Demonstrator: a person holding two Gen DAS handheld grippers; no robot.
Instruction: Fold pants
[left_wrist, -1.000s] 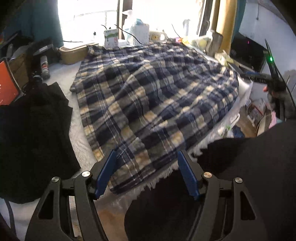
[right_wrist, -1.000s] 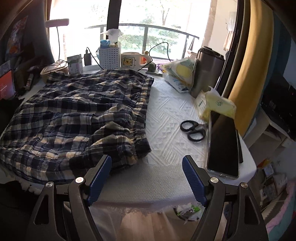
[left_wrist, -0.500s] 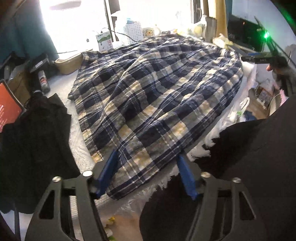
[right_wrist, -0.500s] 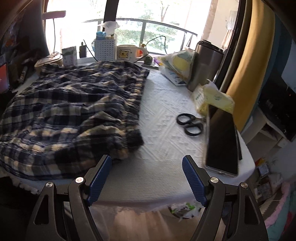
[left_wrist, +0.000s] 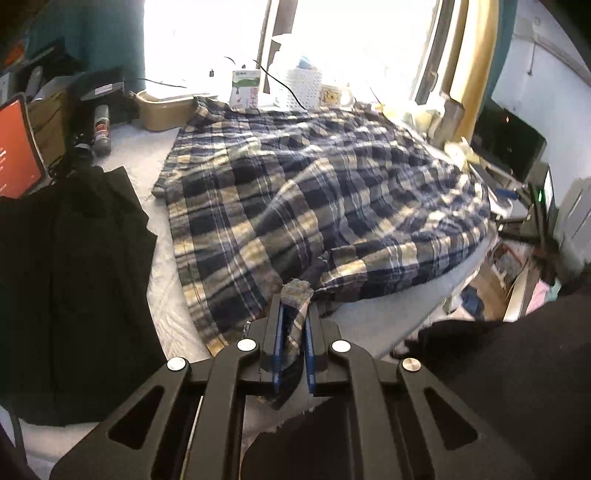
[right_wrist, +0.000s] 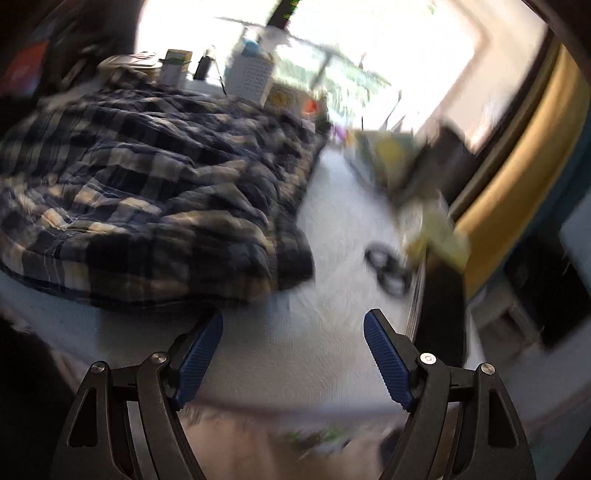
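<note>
a: left wrist view first. where are the navy, cream and grey plaid cotton pants (left_wrist: 317, 199)?

b: spread rumpled straight ahead of the left gripper (left_wrist: 293, 317) on the white textured tablecloth (left_wrist: 155, 295), running away toward the bright window. the nearest hem corner is bunched up and pinched between the blue pads (left_wrist: 277, 332), so that gripper is clenched on the fabric.

a: and the other one?

b: in the right wrist view, which is badly smeared, the right gripper (right_wrist: 293, 354) hangs with its jaws spread wide and nothing between them, over bare cloth (right_wrist: 332, 325). the pants (right_wrist: 147, 199) lie ahead and to its left, their near edge just beyond the left blue pad (right_wrist: 199, 354); i cannot tell whether they touch.

a: what lies around?

b: to the left of the left gripper, a black folded garment (left_wrist: 70, 280) sits on the table beside the pants. far ahead, past the far edge of the plaid, stand a small green-and-white carton (left_wrist: 243, 88), a white perforated plastic basket (left_wrist: 303, 88) and a cream mug with a yellow bear print (left_wrist: 332, 96). ahead and right of the right gripper lie black-handled scissors (right_wrist: 386, 266), blurred, with a dark flat slab (right_wrist: 443, 314) just beyond them at the table's edge.
</note>
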